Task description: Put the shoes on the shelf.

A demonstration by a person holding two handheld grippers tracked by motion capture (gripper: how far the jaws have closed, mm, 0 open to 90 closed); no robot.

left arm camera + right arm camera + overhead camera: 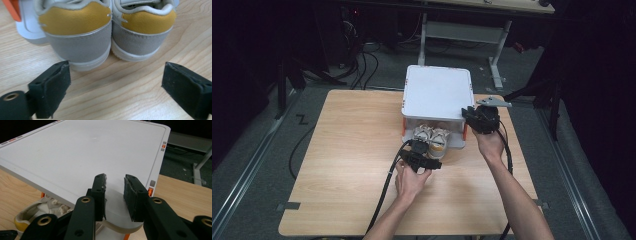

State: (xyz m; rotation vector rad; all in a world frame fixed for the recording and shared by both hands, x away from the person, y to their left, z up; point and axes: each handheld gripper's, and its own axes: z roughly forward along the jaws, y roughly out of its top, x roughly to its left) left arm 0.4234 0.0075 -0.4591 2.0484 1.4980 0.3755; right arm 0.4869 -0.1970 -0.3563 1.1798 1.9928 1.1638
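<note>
We find a pair of shoes point(432, 138) standing side by side on the wooden table point(347, 150), tucked partly under the front edge of a white box lid point(437, 92). The lid belongs to a white shoe box with orange corner pieces, set at the far middle of the table.

Orientation: in the left gripper view both heels face the camera, each with a yellow heel patch above a grey suede band and a white sole. The long axis of each shoe therefore runs from the person's side toward the far side of the table, toes pointing into the box, heels outward. The two shoes lie parallel and touch, or nearly touch, at the heels.

The left gripper point(115, 82) sits just short of the heels, low over the table. Its jaws stand wide apart with bare wood between them; no pad touches either shoe.

The right gripper point(115, 195) is at the near right corner of the lid. Its jaws stand narrow, astride the lid's rim at that corner, one above and one below. We cannot tell whether the pads press on the rim.
</note>
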